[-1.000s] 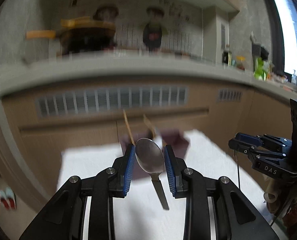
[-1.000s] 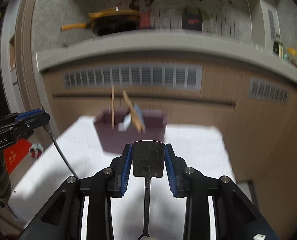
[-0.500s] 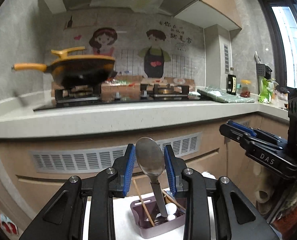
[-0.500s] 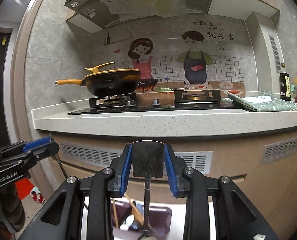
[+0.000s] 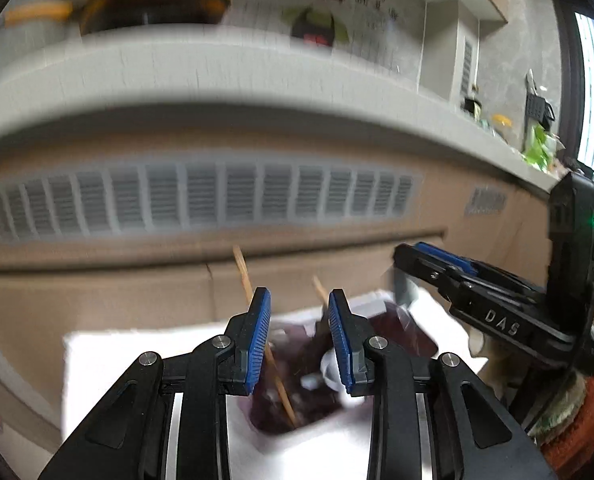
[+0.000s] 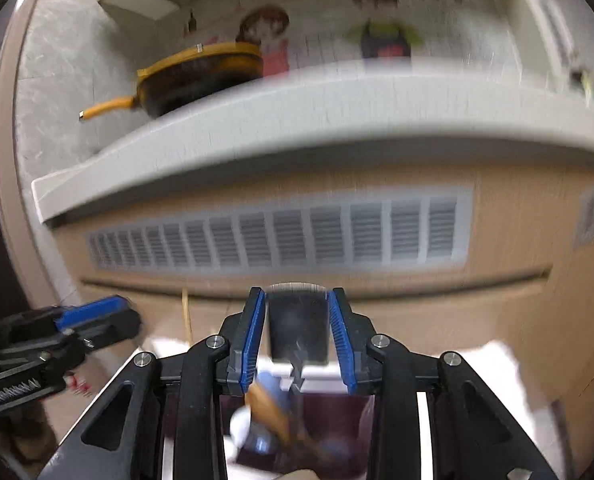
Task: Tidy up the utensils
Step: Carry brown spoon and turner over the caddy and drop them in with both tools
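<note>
A dark purple utensil holder (image 5: 297, 400) sits on a white table (image 5: 109, 364) with wooden chopsticks (image 5: 257, 312) and white-tipped utensils in it. My left gripper (image 5: 299, 340) is open and empty just above the holder; the spoon it held is not between its fingers. My right gripper (image 6: 297, 336) is shut on the blade of a dark metal spatula (image 6: 297, 328), over the same holder (image 6: 337, 420). The right gripper also shows in the left wrist view (image 5: 477, 292), and the left gripper shows in the right wrist view (image 6: 57, 332). Both views are blurred.
A kitchen counter (image 5: 217, 76) runs behind the table, with vented wooden cabinet fronts (image 5: 201, 196) below it. A yellow-handled pan (image 6: 201, 72) stands on the stove. The table's far edge lies close behind the holder.
Both grippers have tilted down toward the holder. The spoon has left my left gripper. The spatula stays in my right gripper.
</note>
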